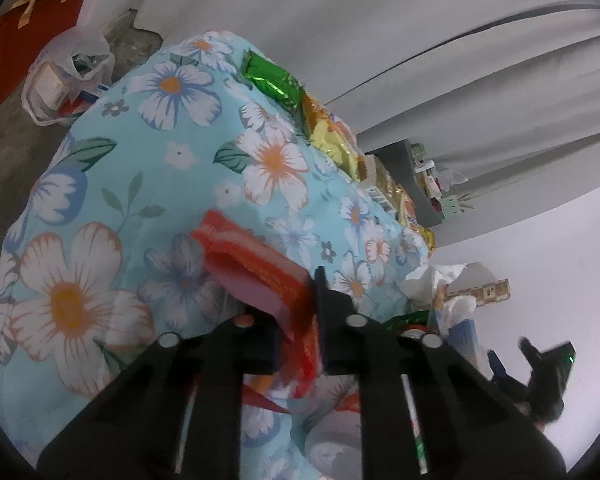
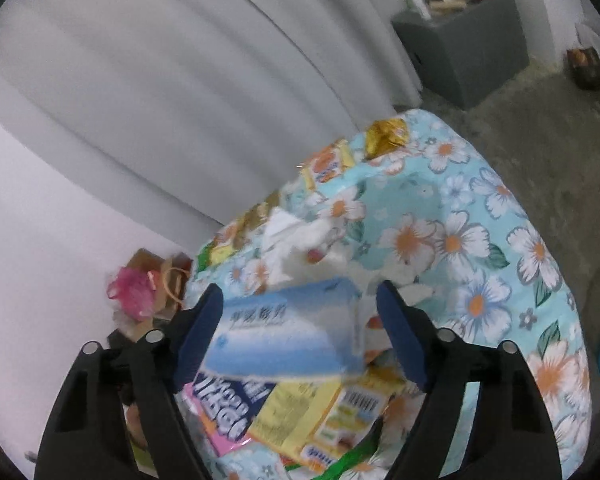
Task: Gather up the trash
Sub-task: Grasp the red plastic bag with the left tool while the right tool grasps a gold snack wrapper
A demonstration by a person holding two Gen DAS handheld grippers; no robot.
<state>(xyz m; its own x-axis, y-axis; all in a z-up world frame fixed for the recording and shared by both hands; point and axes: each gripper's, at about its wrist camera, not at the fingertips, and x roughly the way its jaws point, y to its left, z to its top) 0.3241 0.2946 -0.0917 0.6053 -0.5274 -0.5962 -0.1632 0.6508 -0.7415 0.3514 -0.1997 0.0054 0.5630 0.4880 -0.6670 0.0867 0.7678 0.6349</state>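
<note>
A table under a light-blue floral cloth [image 1: 112, 184] carries the trash. My left gripper [image 1: 300, 332] is shut on a red-orange snack wrapper [image 1: 252, 264] with a pink inside, which sticks out ahead of the fingers above the cloth. In the right wrist view a blue-and-white tissue pack [image 2: 288, 332] lies tilted on a pile of wrappers [image 2: 300, 404]. My right gripper [image 2: 300, 334] stands open around it. The left pad is against the pack's side and the right pad is a small gap away. Crumpled white tissues [image 2: 296, 236] lie just beyond the pack.
Green [image 1: 272, 76] and gold [image 1: 332, 136] foil packets line the table's far edge by grey curtains. On the floor stand a white plastic bag [image 1: 68, 76] with rubbish, a red bag [image 1: 32, 20], a grey cabinet [image 2: 464, 48] and a pink netted bundle [image 2: 132, 288].
</note>
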